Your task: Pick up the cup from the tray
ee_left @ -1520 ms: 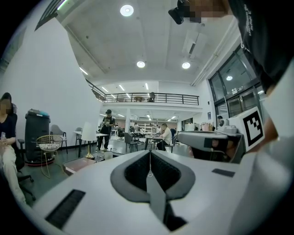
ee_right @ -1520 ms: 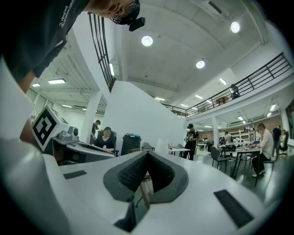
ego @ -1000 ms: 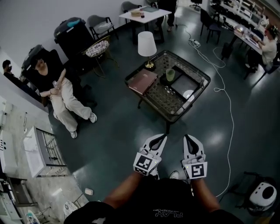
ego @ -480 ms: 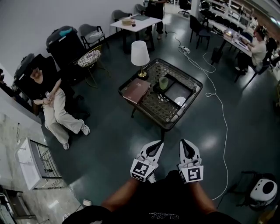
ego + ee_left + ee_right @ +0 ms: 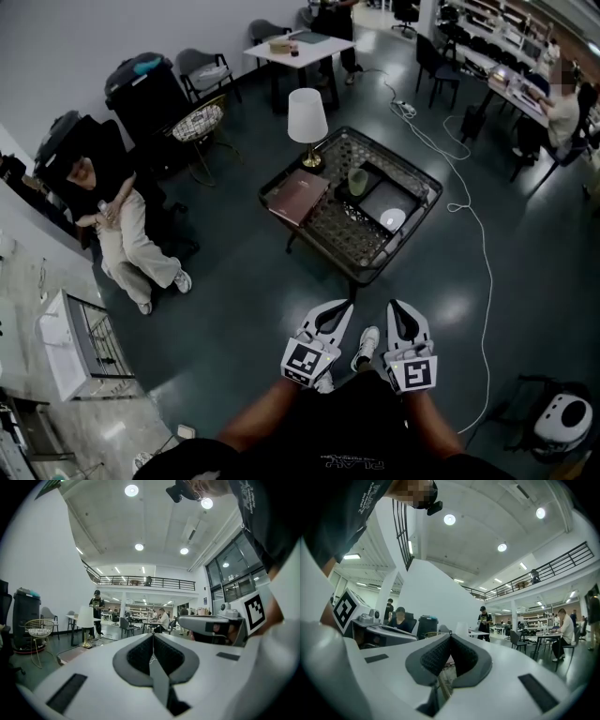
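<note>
Okay, dark floor (image 5: 234, 309) is the biggest thing, with a bare open stretch between the person's grippers and the near corner of the low table (image 5: 367, 270). Table sits corner-on in the head view, has a raised rim all round and a patterned mesh top. White cable (image 5: 487, 272) snakes along the floor on the table's right side, apart from its legs. Seated person (image 5: 117, 220) is off to the left by the wall, well apart from the table.

On the table: white-shaded lamp (image 5: 307, 117) at the far corner, reddish book (image 5: 298, 197) along the left edge, dark tray (image 5: 382, 200) toward the right edge with a small white disc (image 5: 393, 219) on its near part.

Left gripper (image 5: 342, 306) and right gripper (image 5: 398, 308) are side by side low in the frame, pointing toward the table and well short of it. Both have jaws pressed together with nothing between them.

Cup (image 5: 357, 181) is green and upright at the tray's far-left corner, near the lamp base, well apart from both grippers.
</note>
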